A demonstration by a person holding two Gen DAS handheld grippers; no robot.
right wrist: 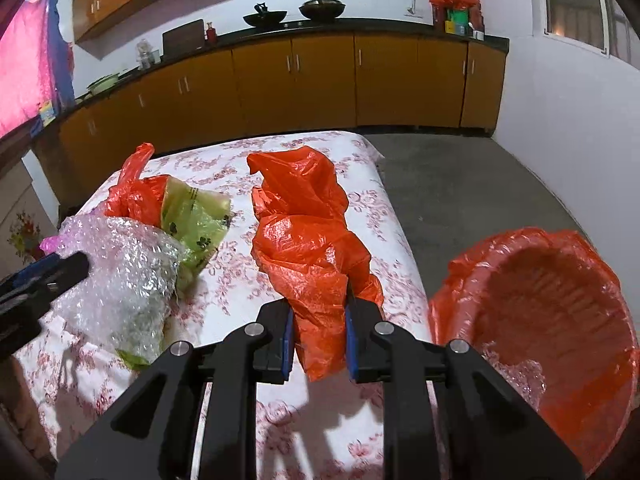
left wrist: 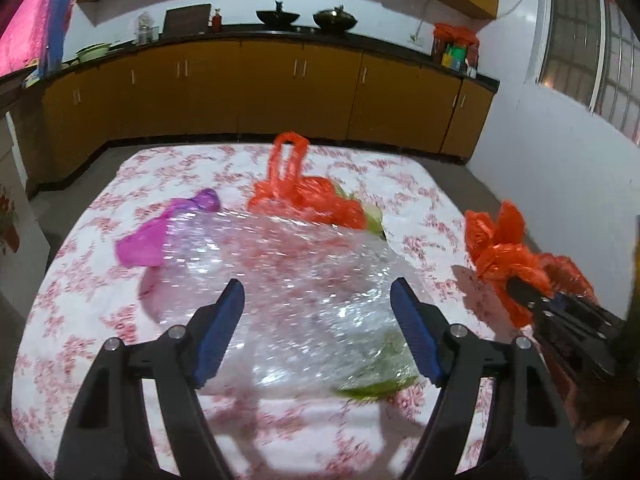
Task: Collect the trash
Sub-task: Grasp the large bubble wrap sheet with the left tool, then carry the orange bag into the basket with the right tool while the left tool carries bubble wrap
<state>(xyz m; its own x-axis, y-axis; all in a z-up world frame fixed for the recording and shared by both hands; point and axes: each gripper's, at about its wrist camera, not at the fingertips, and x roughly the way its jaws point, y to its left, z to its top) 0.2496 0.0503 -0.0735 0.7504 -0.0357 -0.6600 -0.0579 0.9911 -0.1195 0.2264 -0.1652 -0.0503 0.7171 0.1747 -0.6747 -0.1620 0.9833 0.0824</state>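
My right gripper point(right wrist: 317, 334) is shut on a crumpled orange plastic bag point(right wrist: 308, 236) and holds it above the right side of the table; it also shows in the left wrist view point(left wrist: 500, 256). My left gripper point(left wrist: 318, 304) is open, its blue pads either side of a sheet of bubble wrap point(left wrist: 288, 280) on the table, not closed on it. The bubble wrap point(right wrist: 120, 272) lies over a green bag point(right wrist: 196, 220). A second orange bag point(left wrist: 296, 196) and a purple bag point(left wrist: 160, 232) lie farther back.
The table has a white cloth with pink flowers point(left wrist: 80, 300). A bin lined with an orange bag point(right wrist: 552, 320) stands on the floor to the table's right. Brown kitchen cabinets point(left wrist: 280, 88) run along the far wall.
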